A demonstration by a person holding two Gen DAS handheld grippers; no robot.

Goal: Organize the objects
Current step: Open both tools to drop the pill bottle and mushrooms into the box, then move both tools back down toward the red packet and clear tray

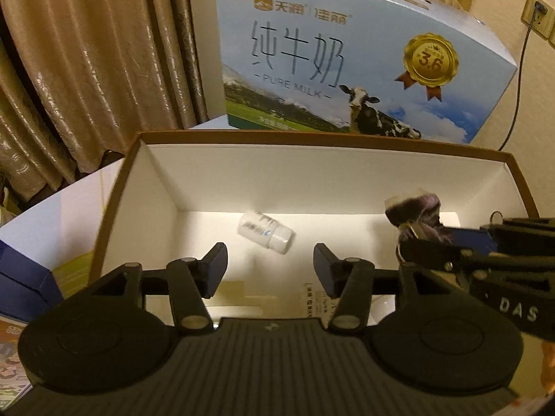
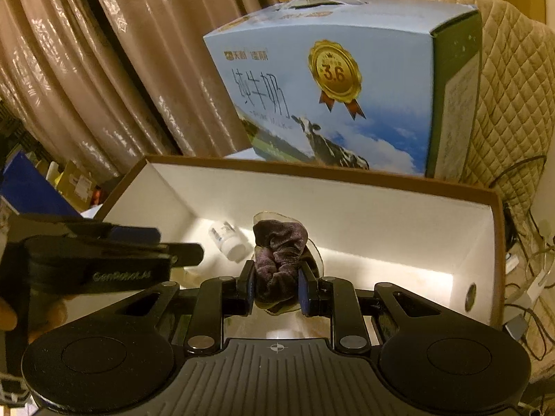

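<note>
Right tool (image 2: 276,289) clamped on the dark purple velvet scrunchie (image 2: 277,253) over the brown-rimmed white cardboard box (image 1: 242,176); left tool (image 1: 270,268) spread wide, empty; small white plastic bottle (image 1: 265,230) at its twelve o'clock.

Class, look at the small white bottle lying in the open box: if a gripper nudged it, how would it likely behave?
The white bottle lies on its side on the smooth floor of the box, so it would probably roll. It looks small and plastic, likely light. Its round body might slip between flat pads.
</note>
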